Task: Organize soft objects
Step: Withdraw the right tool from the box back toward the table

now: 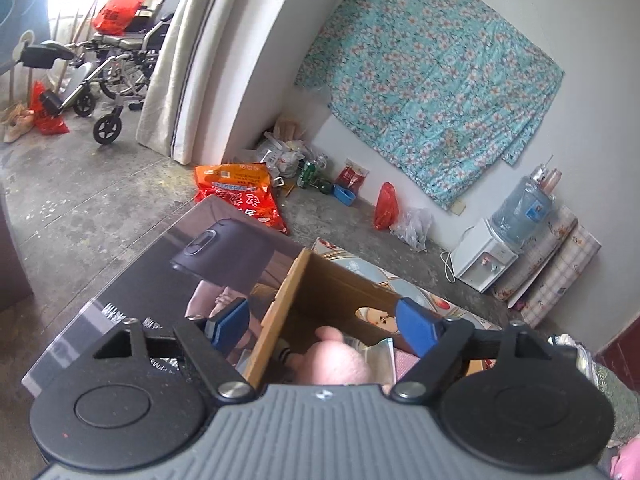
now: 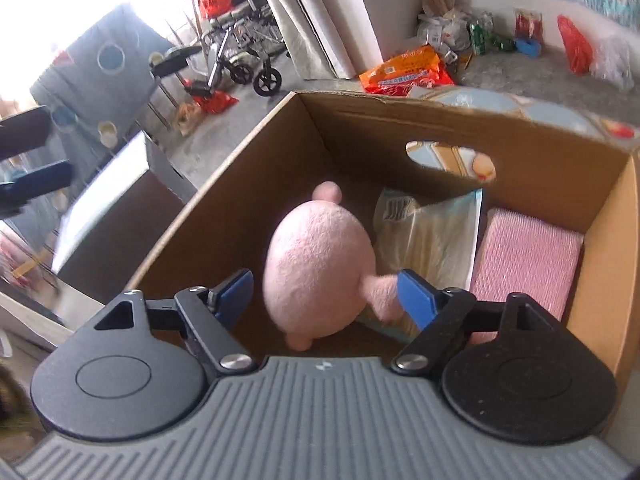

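Left wrist view: the left gripper (image 1: 324, 320) hovers above the near-left corner of an open cardboard box (image 1: 280, 300), its blue fingers (image 1: 230, 322) spread wide and gripping nothing. One finger sits outside the left wall of the box, over a glossy dark counter (image 1: 132, 280); the other sits over the box interior. Between the fingers, low in the box, part of a pink plush toy (image 1: 334, 360) is visible. On the floor beyond lie an orange bag (image 1: 240, 192) and assorted clutter against the wall; a wheelchair (image 1: 116, 68) stands far left, a water dispenser (image 1: 500, 240) far right, and a floral cloth (image 1: 432, 88) hangs on the wall. Right wrist view: the right gripper (image 2: 326, 292) is positioned over the same box (image 2: 560, 176), fingers (image 2: 416, 296) wide apart and clamping nothing. The plush toy (image 2: 316, 268) rests inside the box toward the left, between the fingers; one of its small limbs touches the right finger. To the right of the toy lies a clear plastic packet (image 2: 436, 232), and further right a pink textured pack (image 2: 524, 256) against the right wall.
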The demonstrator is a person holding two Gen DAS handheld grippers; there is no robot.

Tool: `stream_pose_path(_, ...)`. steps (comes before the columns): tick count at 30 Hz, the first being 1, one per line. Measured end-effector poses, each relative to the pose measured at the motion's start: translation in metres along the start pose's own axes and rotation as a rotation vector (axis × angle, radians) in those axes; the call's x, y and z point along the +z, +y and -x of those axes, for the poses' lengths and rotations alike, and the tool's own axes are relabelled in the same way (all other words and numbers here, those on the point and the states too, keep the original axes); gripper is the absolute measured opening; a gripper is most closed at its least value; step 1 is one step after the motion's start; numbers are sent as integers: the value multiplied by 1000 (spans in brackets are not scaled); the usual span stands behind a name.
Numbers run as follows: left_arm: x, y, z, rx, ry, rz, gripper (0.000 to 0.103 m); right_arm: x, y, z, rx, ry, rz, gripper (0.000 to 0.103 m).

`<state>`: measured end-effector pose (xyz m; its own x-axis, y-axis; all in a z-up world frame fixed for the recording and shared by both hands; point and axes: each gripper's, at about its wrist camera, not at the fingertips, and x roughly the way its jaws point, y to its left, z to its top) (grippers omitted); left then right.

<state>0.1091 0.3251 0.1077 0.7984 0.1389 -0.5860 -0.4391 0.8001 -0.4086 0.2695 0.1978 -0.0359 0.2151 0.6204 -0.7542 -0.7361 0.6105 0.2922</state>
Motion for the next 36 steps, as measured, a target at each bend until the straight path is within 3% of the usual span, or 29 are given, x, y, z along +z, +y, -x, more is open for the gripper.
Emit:
stream_pose_path(4, -11, 16, 16, 22, -21, 9, 89, 13, 2, -25, -22, 46, 49, 84)
stream_pose_path(7, -20, 24, 22, 30, -25, 16, 89, 17, -3, -39, 33, 74, 19, 86)
stream_pose_path(10, -25, 32, 24, 21, -16, 31, 89, 18, -10, -46, 100, 116, -44, 81)
stream_pose_path(12, -29, 33, 24, 23, -13, 28, 89, 15, -7, -46, 122, 120, -48, 72)
stream_pose_path(15, -31, 36, 24, 30, -16, 21, 89, 11, 2, -40, 93, 99, -12, 66)
stream_pose_path(17, -30, 38, 23, 29, -19, 27, 89, 11, 3, -34, 67, 77, -55, 64)
stream_pose_path(22, -29, 41, 24, 22, -34, 32, 89, 21, -9, -6, 58, -84, -180, 64)
stream_pose_path(26, -30, 40, 23, 34, -39, 26, 89, 23, -21, -12, -7, -172, -277, 66)
stream_pose_path(31, -31, 40, 21, 40, -36, 32, 89, 8, -35, -54, 7, -121, -372, 66)
stream_pose_path(36, -33, 38, 21, 48, -36, 25, 89, 5, -17, -61, 27, -97, -300, 72)
